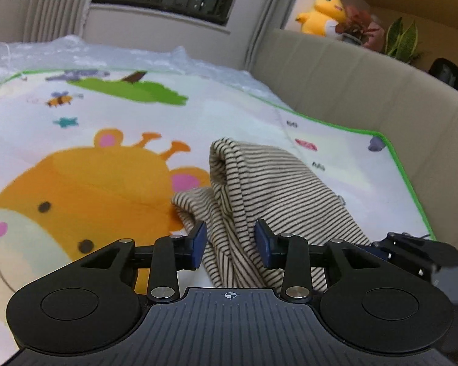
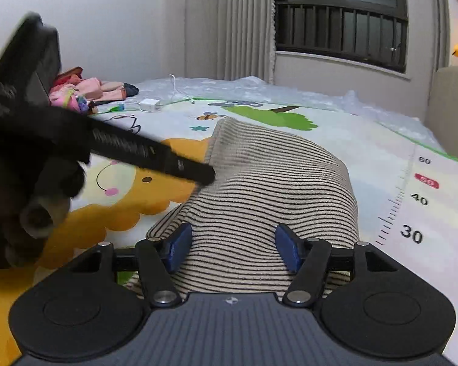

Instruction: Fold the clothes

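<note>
Cartoon play mat, giraffe print and green border, spread over the bed as folding surface; printed height ruler along one side. Beige padded headboard behind it, close enough to cramp any pull of cloth that way. Striped garment, cream with thin dark stripes, bunched on the mat near the ruler side, raised in a hump with one rolled opening at the far end; neither flat nor squared, so folding judged unfinished, stage otherwise unsettled. Left gripper, jaws parted with a hanging fold of the striped cloth between the blue pads, not seen pinched; probably placed to take an edge for lifting. Right gripper, jaws spread wide over the near end of the hump, cloth between the pads but not clamped; likely set to pin or gather that end. Left gripper's black body crossing the right wrist view, hiding part of the garment's far side. Pile of pink clothing at the far corner, well apart. White charger and cable near the mat's far edge. Yellow plush toy and potted plants on the ledge beyond the headboard, clear of the work.
</note>
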The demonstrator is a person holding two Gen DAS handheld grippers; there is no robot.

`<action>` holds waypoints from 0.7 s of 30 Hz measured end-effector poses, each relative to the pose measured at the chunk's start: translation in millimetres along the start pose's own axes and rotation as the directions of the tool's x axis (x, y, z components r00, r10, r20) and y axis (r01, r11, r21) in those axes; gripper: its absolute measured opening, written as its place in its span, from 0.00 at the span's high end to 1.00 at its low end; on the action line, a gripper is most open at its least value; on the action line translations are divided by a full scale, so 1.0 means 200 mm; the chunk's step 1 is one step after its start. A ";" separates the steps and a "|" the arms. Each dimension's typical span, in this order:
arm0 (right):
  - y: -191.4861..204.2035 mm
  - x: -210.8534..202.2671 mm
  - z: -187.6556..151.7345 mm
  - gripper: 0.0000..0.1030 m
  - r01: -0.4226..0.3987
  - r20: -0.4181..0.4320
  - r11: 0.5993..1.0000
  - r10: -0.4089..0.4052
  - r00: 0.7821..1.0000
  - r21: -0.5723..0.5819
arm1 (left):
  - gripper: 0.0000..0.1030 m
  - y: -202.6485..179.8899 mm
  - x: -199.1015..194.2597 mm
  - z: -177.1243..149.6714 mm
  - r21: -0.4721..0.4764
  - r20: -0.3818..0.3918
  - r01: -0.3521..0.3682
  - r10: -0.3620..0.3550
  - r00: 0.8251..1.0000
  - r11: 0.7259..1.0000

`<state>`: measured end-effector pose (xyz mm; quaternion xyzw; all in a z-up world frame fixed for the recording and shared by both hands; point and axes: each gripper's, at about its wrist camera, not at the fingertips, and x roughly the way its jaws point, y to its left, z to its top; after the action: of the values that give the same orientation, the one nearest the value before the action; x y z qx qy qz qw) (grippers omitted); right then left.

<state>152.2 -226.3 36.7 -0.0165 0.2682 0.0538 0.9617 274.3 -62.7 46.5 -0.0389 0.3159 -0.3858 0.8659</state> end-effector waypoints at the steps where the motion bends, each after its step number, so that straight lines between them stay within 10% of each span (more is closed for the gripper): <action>1: 0.00 0.00 0.00 0.40 0.000 -0.004 1.000 0.000 1.000 0.003 | 0.63 -0.01 -0.03 0.02 -0.003 0.029 0.014 -0.014 0.999 1.000; 5: 0.02 -0.01 0.01 0.40 0.003 -0.026 1.000 -0.004 1.000 -0.027 | 0.52 -0.08 -0.10 0.08 -0.001 0.136 0.137 -0.136 0.981 0.991; 10: -0.04 -0.13 0.06 0.39 -0.083 -0.117 0.991 0.071 0.991 -0.104 | 0.58 -0.07 0.13 -0.06 0.020 0.034 0.110 -0.110 0.993 0.994; 13: -0.13 -0.22 0.14 0.16 -0.109 -0.164 0.987 0.089 0.982 -0.116 | 0.57 -0.07 0.12 -0.10 0.039 0.073 0.116 -0.119 0.990 0.992; 21: -0.24 -0.01 0.38 0.00 0.182 -0.061 0.976 -0.190 0.980 -0.121 | 0.57 -0.02 0.12 -0.15 0.032 0.116 0.153 -0.155 0.981 0.988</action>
<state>196.0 -269.2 103.1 -0.0990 0.2964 -0.0217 0.9497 266.6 -77.1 10.1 -0.0757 0.2558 -0.4524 0.8510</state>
